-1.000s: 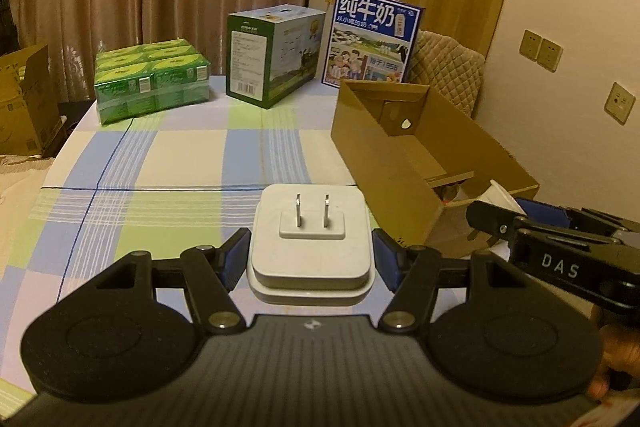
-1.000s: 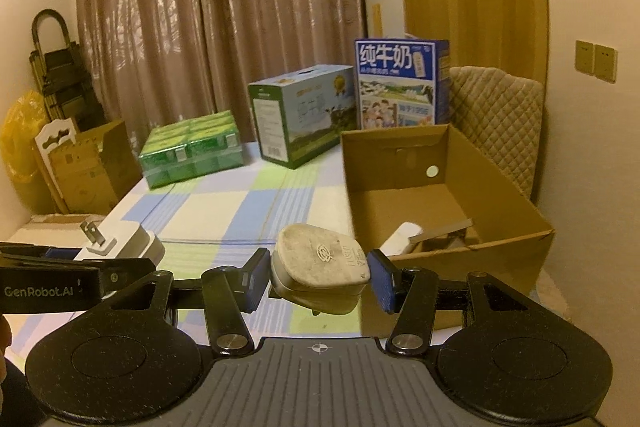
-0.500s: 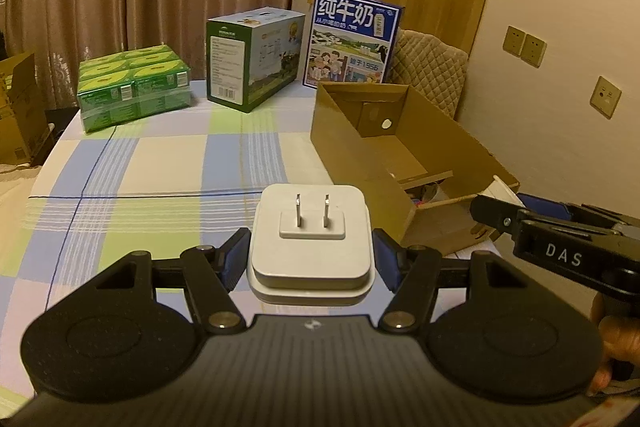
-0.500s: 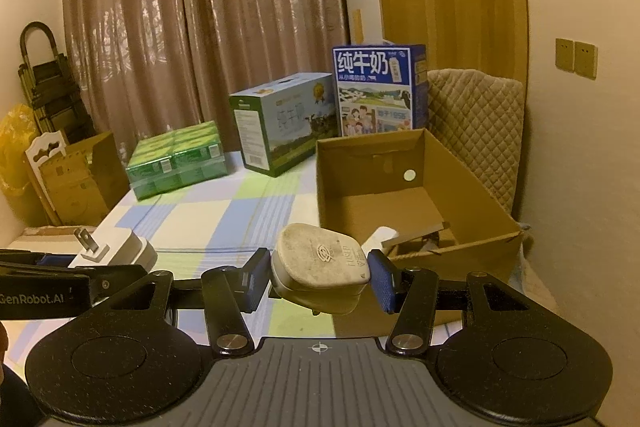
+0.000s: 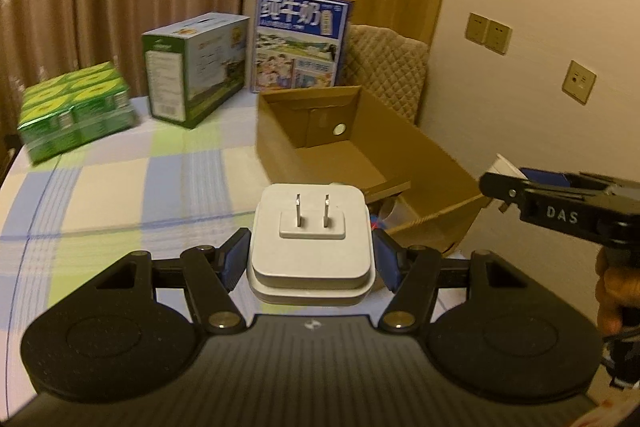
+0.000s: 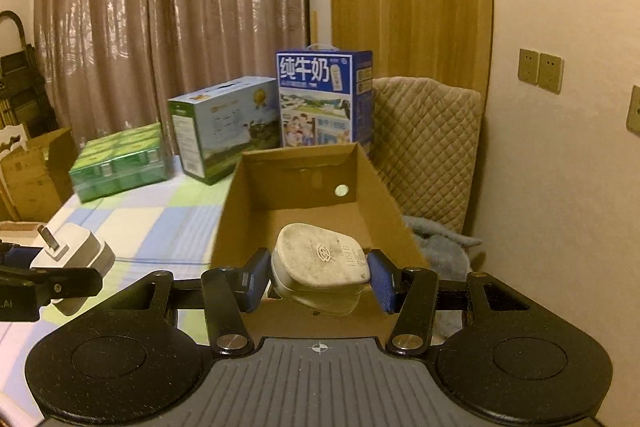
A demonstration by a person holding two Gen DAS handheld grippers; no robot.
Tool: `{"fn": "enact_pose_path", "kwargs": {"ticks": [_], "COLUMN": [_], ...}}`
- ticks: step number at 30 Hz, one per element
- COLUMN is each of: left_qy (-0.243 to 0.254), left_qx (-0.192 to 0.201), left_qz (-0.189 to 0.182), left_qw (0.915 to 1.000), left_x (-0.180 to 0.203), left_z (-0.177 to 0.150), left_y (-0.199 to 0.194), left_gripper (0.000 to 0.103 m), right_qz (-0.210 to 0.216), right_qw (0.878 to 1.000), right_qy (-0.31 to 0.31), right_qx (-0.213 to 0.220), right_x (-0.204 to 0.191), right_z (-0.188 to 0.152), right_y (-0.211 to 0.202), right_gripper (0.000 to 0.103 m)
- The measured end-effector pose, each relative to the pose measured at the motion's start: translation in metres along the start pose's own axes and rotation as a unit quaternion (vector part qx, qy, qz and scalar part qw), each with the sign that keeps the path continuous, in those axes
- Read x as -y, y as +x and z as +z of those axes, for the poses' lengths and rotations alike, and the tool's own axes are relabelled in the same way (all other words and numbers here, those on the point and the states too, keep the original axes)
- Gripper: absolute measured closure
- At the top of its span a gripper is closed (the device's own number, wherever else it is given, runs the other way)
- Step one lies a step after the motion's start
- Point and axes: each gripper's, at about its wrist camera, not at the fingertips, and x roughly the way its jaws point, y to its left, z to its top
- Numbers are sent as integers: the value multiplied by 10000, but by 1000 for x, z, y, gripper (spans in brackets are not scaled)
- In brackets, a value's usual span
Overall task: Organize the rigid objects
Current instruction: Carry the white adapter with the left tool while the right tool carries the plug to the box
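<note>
My left gripper (image 5: 310, 257) is shut on a white square power adapter (image 5: 312, 239), its two flat prongs facing up. It hangs above the checked tablecloth, just left of the open cardboard box (image 5: 432, 155). In the right wrist view that adapter (image 6: 74, 255) shows at the left edge. My right gripper (image 6: 318, 277) is shut on a grubby white rounded plug (image 6: 320, 263) and hangs over the near end of the cardboard box (image 6: 384, 195). The right gripper's body (image 5: 560, 207) reaches in from the right in the left wrist view.
At the back of the table (image 5: 120, 195) stand a green pack of drink cartons (image 5: 76, 111), a green-and-white carton (image 5: 196, 67) and a blue milk box (image 5: 300, 43). A quilted chair back (image 6: 424, 143) is behind the box. The wall with sockets is at the right.
Both grippers have moved right, toward the cardboard box, each keeping its hold. The right gripper, earlier left of the box, now hangs over its near end.
</note>
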Motion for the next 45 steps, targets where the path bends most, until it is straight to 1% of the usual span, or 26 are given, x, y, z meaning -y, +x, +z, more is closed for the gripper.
{"fn": "enact_pose_path", "kwargs": {"ticks": [5,9,14,21,25,30,35,45], "left_qy": [142,290,446,533,629,669,800,831], "left_qx": [-25,-115,-285,-506,-588,-680,-799,-864], "left_qz": [-159,-200,-203,-216,-199,-164,-126,-120], "left_qw": [9998,9993,9984,9971,9961,9953,9935,9927], "left_x": [12,16,15,16,15,10,7,6], "left_z": [27,49,75,94,103,111,110,111], "left_y": [40,76,124,178,204,228,244,260], "left_gripper": [43,43,43,43,43,43,43,43], "right_qz": [132,142,287,550,521,457,445,430], "right_qw": [9998,9991,9981,9954,9941,9925,9907,9892], "right_qy": [-65,-316,-286,-339,-494,-635,-718,-784], "right_qx": [-118,-231,-468,-711,-809,-944,-1064,-1159], "right_x": [19,30,45,52,54,58,62,63], "right_z": [17,28,44,62,68,68,65,65], "right_y": [32,66,111,166,191,213,227,236], "right_gripper": [53,53,53,53,53,53,53,53]}}
